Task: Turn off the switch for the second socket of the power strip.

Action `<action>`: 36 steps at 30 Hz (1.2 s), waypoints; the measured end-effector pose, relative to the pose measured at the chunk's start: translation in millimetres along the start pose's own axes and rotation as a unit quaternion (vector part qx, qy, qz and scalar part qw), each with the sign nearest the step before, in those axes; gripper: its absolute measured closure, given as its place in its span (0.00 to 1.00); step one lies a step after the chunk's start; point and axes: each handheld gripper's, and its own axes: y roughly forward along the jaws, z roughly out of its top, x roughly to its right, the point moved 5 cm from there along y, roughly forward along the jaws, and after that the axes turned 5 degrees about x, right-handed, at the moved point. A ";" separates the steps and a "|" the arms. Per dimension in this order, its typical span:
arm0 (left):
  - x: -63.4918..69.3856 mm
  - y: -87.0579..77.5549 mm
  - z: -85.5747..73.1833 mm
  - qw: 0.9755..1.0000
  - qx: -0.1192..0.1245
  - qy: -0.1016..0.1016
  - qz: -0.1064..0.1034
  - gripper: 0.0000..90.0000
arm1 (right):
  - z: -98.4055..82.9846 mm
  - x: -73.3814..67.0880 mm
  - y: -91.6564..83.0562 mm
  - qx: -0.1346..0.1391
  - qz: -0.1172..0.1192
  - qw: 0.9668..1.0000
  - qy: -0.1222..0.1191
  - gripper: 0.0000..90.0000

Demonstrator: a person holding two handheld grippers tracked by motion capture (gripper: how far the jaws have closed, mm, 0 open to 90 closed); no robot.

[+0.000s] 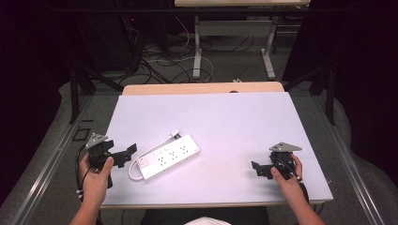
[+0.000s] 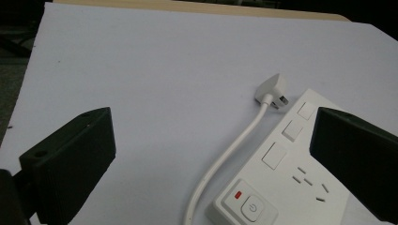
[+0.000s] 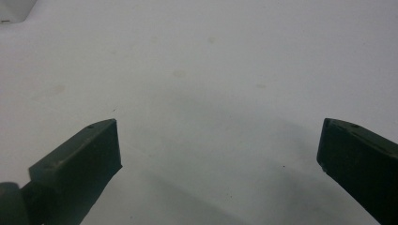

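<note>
White table [image 1: 244, 122]; power strip [image 1: 170, 157]; splayed tools

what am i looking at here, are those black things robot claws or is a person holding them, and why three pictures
No robot here: a person sits at the table holding a hand-held gripper in each hand, a two-jaw clamp.

The high view looks down from above. It shows the left hand-held gripper at the table's left edge and the right hand-held gripper near the right edge.

The other two pictures come from small cameras riding on the grippers, looking out between their black jaws.

On the white surface lies a white power strip with its cord and plug; the plug rests beside the strip. The left gripper view shows the strip's switch close up.

Both grippers are open and hold nothing.
</note>
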 end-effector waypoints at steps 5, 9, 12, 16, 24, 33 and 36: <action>-7.5 -0.7 -6.0 1.000 -0.001 -0.009 0.007 0.01 | -0.1 0.2 0.0 0.000 0.000 1.000 0.000 0.00; -11.7 -0.3 -10.2 1.000 0.000 -0.012 0.012 0.01 | 0.1 0.0 0.1 0.000 -0.001 1.000 -0.001 0.00; -14.3 0.7 -13.6 1.000 -0.001 -0.014 0.014 0.01 | 0.1 0.0 0.2 0.000 -0.001 1.000 -0.001 0.00; -18.4 2.7 -18.6 1.000 -0.005 -0.011 0.021 0.01 | 0.1 0.1 0.2 0.000 0.000 1.000 -0.001 0.00; -24.2 7.0 -27.6 0.999 -0.013 -0.015 0.027 0.01 | 0.0 0.7 0.1 0.000 -0.001 1.000 -0.002 0.00; -28.5 12.4 -35.2 0.999 -0.024 -0.004 0.040 0.01 | -0.2 1.0 0.2 -0.001 -0.001 1.000 -0.003 0.00; -29.1 14.0 -37.2 0.999 -0.028 -0.005 0.042 0.01 | -0.4 1.3 0.1 -0.001 -0.001 1.000 -0.003 0.00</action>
